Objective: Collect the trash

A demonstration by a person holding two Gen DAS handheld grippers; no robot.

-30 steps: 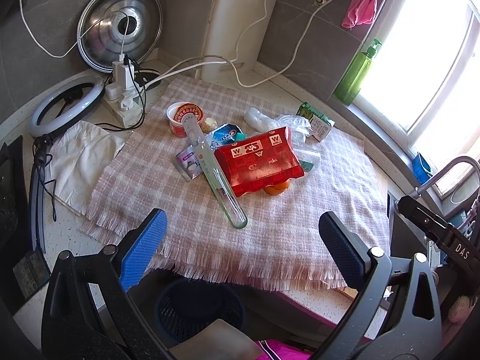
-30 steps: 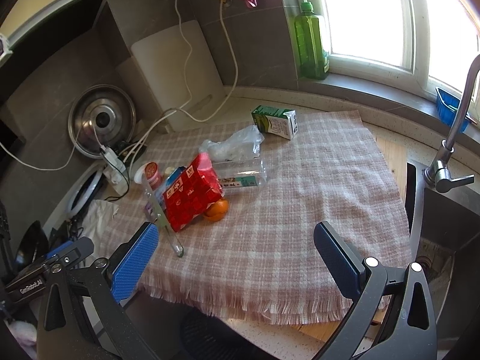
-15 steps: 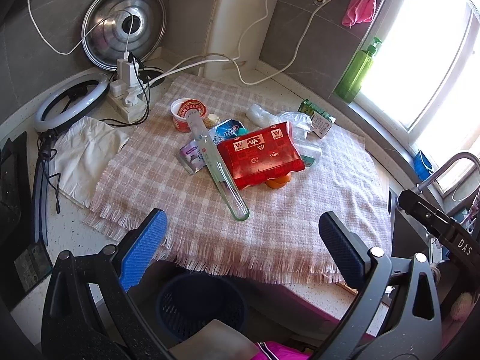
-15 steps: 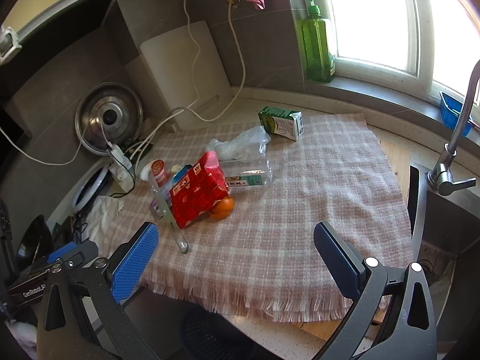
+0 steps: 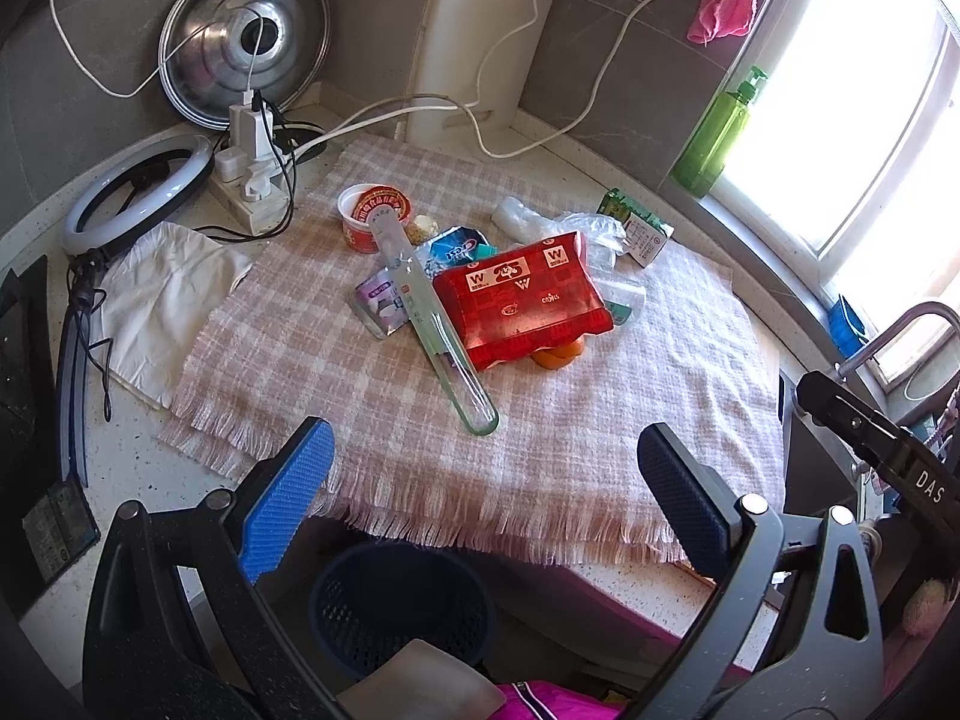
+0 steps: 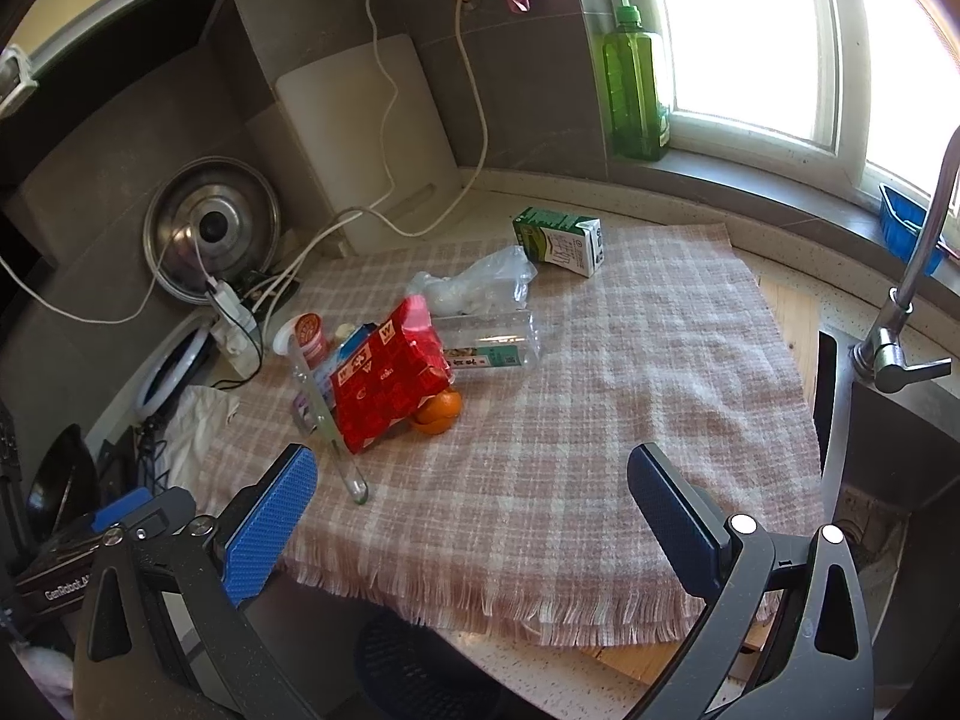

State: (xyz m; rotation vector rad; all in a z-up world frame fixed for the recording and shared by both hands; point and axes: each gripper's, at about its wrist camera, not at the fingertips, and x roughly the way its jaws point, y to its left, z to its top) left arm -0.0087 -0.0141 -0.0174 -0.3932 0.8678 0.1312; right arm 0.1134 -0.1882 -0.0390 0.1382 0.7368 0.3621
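Observation:
A pile of trash lies on the pink checked cloth (image 5: 540, 450): a red packet (image 5: 519, 297) (image 6: 384, 384), a clear tube (image 5: 435, 324) (image 6: 327, 420), a red-lidded cup (image 5: 372, 216), orange peel (image 6: 438, 411), a clear plastic box (image 6: 489, 339), a crumpled plastic bag (image 6: 480, 285) and a green carton (image 6: 558, 240) (image 5: 636, 228). A dark blue mesh bin (image 5: 402, 606) (image 6: 414, 666) stands below the counter's front edge. My left gripper (image 5: 480, 486) and right gripper (image 6: 471, 516) are both open and empty, hovering over the cloth's near edge, apart from the pile.
A power strip with cables (image 5: 252, 180), a ring light (image 5: 138, 192), a white rag (image 5: 162, 300) and a pot lid (image 5: 240, 36) are at the left. A green soap bottle (image 6: 633, 78) stands on the sill. A sink and tap (image 6: 900, 324) are at the right.
Both grippers have drawn back slightly, so the pile sits a little farther away in view. Both stay open and nothing on the cloth has moved.

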